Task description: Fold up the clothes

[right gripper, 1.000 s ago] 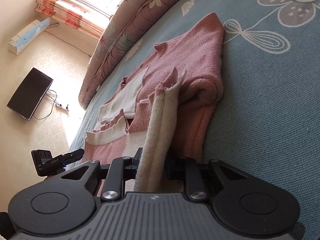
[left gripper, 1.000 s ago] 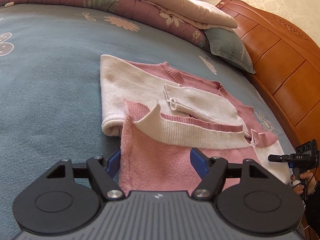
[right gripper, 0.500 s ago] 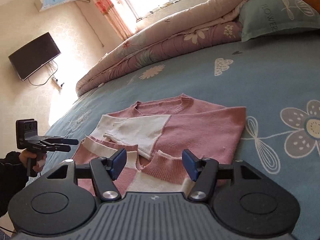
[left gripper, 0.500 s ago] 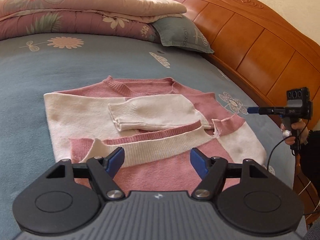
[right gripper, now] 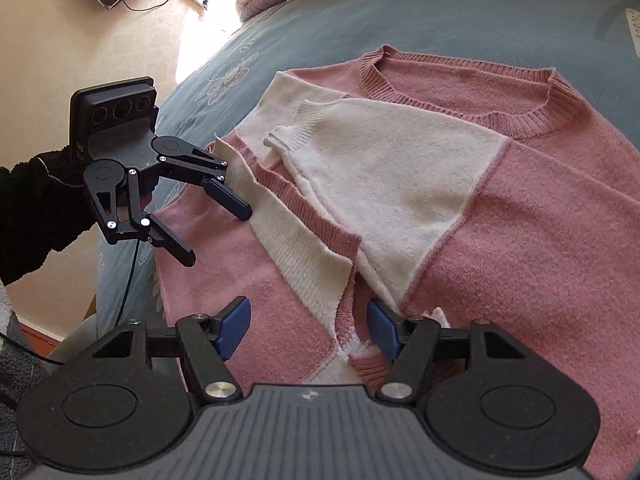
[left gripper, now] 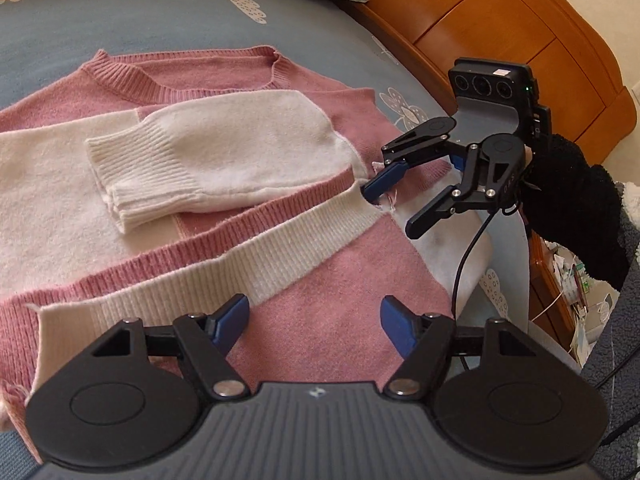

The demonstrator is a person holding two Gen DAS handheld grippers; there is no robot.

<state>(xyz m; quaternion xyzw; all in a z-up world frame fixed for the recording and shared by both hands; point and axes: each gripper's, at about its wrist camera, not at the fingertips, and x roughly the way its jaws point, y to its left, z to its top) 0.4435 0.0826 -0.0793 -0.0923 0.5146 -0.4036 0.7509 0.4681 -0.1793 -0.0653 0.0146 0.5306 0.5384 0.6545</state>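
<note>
Both pairs of blue-padded fingers stand apart with nothing clamped between them. Those of the left gripper (left gripper: 314, 326) hover over the pink lower panel of the pink-and-cream knitted sweater (left gripper: 224, 184), the cloth lying below the gap and touching neither pad. Just beyond these fingers runs the sweater's cream ribbed hem, folded up across the body, and past that lies a cream sleeve with a ribbed cuff, folded inward over the chest.

On the right gripper (right gripper: 308, 326) the jaws have just been opening; its fingers likewise straddle the sweater's edge where the pink and cream hem corners meet, with the knit beneath them and not pinched. In the left wrist view that same gripper (left gripper: 390, 210) hangs at the far right end of the hem, its upper fingertip close to or touching the frayed corner; I cannot tell which. A hand in a black fleece sleeve (left gripper: 576, 208) holds it.

Further out, the sweater's round neckline points away from both grippers. It lies flat on a grey-blue bedsheet printed with flowers (left gripper: 120, 16), with an orange wooden headboard (left gripper: 520, 28) beyond.
</note>
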